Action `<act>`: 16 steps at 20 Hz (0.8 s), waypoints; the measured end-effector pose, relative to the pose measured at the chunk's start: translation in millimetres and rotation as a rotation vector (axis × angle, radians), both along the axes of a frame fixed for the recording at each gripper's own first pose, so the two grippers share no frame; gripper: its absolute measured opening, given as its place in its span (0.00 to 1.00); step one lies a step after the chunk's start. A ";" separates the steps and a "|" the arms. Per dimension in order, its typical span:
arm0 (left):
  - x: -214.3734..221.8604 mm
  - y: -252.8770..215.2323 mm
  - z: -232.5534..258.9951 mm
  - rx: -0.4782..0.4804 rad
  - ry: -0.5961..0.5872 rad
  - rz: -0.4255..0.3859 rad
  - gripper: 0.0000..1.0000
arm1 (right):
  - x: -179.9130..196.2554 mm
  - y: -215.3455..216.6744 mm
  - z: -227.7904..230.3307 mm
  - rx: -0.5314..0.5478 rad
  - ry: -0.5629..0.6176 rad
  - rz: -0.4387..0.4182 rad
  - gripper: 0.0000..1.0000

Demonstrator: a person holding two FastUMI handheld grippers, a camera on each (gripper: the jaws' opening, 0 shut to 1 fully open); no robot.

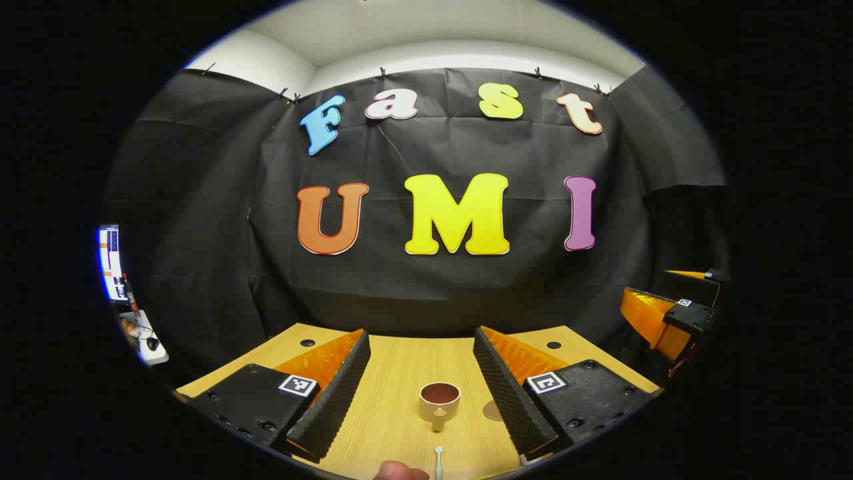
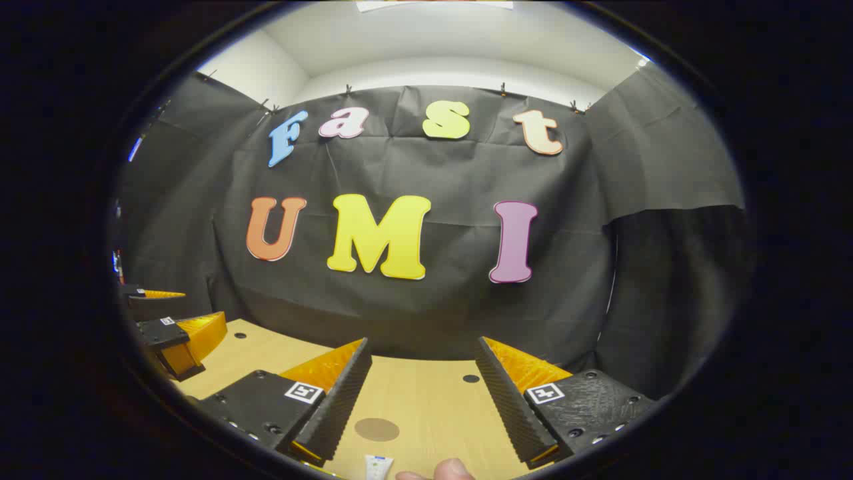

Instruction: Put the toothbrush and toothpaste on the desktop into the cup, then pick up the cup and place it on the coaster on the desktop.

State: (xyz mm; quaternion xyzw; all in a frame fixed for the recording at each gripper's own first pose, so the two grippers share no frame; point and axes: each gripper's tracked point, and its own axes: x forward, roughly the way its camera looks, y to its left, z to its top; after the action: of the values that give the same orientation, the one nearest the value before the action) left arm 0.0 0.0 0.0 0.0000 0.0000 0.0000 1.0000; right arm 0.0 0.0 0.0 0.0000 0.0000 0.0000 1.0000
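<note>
The left gripper (image 1: 422, 393) was held above the wooden bench (image 1: 400, 373) with its fingers spread wide, nothing gripped between them. The cup (image 1: 439, 401) stood upright on the bench between them, the toothbrush (image 1: 438, 461) lying just before it. The right gripper (image 2: 421, 400), likewise wide and empty, was poised over the round coaster (image 2: 376, 429), with the toothpaste (image 2: 378, 467) seen near the lower edge.

Right tongs (image 2: 420, 393) spread wide, coaster (image 2: 376, 429) between, perhaps toothpaste (image 2: 378, 468) below
</note>
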 end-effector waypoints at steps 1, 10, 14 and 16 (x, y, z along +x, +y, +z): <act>-0.4 -2.2 -0.4 0.002 0.000 0.000 0.98 | 1.3 -1.1 0.0 -0.001 0.002 0.003 0.95; 2.9 -13.2 -5.2 0.011 0.017 -0.010 0.99 | 5.1 -6.9 -5.0 0.012 0.020 0.005 0.97; 3.0 -15.5 -6.1 0.017 0.017 -0.012 0.99 | 5.7 -7.8 -7.4 0.011 0.030 0.009 0.95; 2.7 -16.7 -7.7 0.018 0.020 -0.011 0.98 | 5.9 -7.6 -9.1 0.010 0.037 0.014 0.95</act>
State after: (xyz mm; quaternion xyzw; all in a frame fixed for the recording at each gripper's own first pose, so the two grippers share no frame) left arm 2.7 -16.7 -7.7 0.0088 0.0101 -0.0057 0.9999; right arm 5.9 -7.6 -9.1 0.0052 0.0183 0.0069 0.9998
